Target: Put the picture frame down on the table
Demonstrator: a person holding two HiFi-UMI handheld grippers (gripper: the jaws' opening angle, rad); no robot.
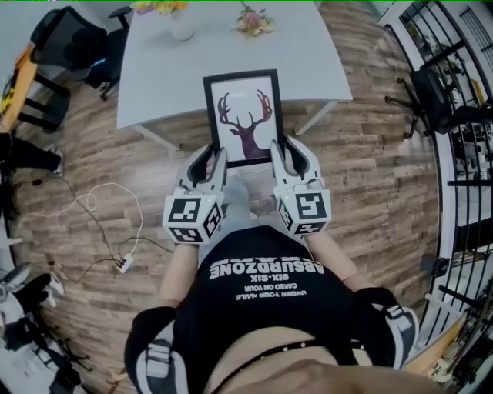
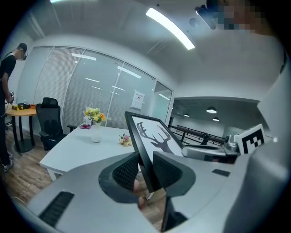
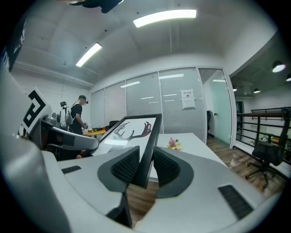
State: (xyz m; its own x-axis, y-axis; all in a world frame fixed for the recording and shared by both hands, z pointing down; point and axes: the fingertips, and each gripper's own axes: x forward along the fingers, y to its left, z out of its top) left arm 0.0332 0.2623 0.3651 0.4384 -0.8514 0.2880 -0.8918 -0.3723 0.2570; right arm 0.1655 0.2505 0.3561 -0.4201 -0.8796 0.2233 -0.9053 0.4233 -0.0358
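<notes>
In front of the table (image 1: 154, 77), frame (image 1: 243, 119) held up by both claws
Deer-print frame, black border, print facing up, tilted; the left claw (image 1: 209, 156) is closed on its lower left edge and the right claw (image 1: 286, 148) on its lower right edge, with the border pinched between the ribbed pads in each gripper view. In the head view the frame's near half hangs over the wood floor (image 1: 362, 177) and its far end overlaps the table's near edge; cannot tell whether it touches the top. On the far side of the white table stand a vase (image 1: 182, 26) of flowers and, apart to its right, a small posy (image 1: 254, 21). Black chair (image 1: 439, 92) well off to the right by the railing. A person (image 3: 80, 116) stands at another table in the background of the right gripper view
</notes>
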